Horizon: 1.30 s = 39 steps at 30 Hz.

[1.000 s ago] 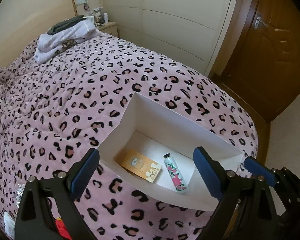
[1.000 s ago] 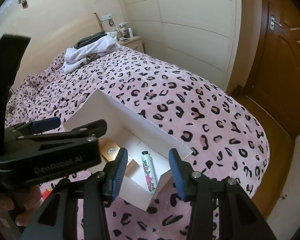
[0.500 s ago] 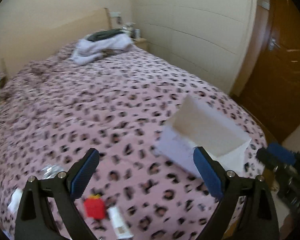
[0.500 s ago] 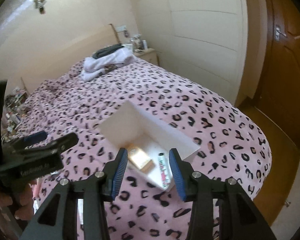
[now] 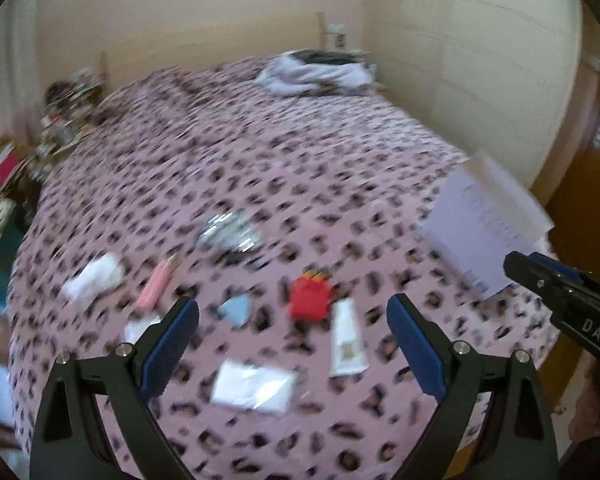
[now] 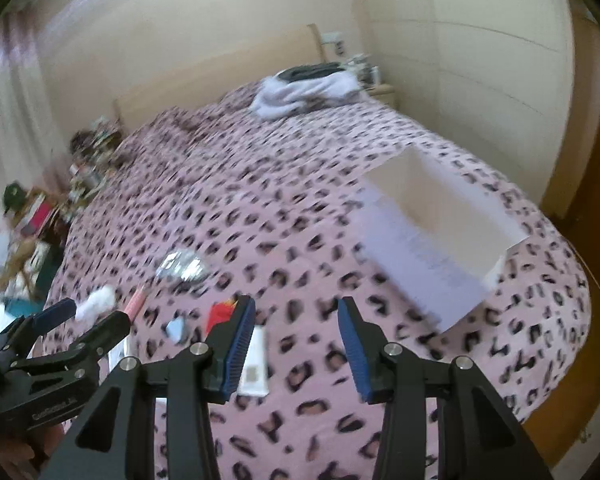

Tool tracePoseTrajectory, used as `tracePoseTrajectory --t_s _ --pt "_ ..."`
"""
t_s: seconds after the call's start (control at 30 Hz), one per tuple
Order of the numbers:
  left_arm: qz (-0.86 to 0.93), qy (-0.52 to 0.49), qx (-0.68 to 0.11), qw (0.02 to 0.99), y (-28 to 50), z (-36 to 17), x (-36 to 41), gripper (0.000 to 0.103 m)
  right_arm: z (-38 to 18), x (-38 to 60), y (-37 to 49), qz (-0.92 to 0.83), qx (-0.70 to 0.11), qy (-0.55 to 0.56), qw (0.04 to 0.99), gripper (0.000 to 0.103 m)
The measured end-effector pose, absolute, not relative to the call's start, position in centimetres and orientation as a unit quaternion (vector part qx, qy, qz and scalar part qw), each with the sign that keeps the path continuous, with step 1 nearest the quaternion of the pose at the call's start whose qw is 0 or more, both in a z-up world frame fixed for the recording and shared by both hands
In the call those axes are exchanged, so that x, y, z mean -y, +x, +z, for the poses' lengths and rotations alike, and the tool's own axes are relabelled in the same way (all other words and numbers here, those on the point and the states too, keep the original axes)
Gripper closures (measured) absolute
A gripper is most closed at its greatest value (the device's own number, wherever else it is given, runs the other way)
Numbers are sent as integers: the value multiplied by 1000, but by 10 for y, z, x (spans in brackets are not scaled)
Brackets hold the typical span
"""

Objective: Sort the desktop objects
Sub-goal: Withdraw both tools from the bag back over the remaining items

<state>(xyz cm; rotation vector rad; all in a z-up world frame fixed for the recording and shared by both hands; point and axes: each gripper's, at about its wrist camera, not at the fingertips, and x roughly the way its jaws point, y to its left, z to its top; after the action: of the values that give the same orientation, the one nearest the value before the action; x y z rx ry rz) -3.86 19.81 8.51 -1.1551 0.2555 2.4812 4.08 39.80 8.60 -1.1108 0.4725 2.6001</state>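
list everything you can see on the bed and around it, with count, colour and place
box: 1, white, open, right side of bed
red item: 1, red, near bed's front edge
tube: 1, white, right of red item
flat packet: 1, white, nearest front edge
pink item: 1, pink, left of red item
blue item: 1, pale blue, between pink and red
shiny wrapper: 1, silver, mid-bed
clothes pile: 1, white and dark, by headboard
bedspread: 1, pink leopard print
left tool: 1, black with blue pads, open, empty
right tool: 1, same colours, open, empty

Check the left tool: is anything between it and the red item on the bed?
Nothing visible. The left tool is open and empty, and the red item lies uncovered on the bedspread just ahead, a white tube beside it.
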Motion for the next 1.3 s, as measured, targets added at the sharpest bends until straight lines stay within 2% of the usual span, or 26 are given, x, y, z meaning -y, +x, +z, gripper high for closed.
tracePoseTrajectory --t_s 0.3,0.77,1.03,1.3 --pt "882 -447 -82 125 -20 40 -126 7 40 -321 24 886 -142 -435 68 59" --pt "869 -486 -50 79 -7 -3 -70 7 -2 -253 24 869 -136 -476 14 59" --pt "857 -507 -38 77 -6 -26 -65 7 -23 -248 34 859 -142 -491 30 59" --pt "843 -532 -7 77 -25 -43 -95 7 -35 -296 35 847 -180 -492 88 59"
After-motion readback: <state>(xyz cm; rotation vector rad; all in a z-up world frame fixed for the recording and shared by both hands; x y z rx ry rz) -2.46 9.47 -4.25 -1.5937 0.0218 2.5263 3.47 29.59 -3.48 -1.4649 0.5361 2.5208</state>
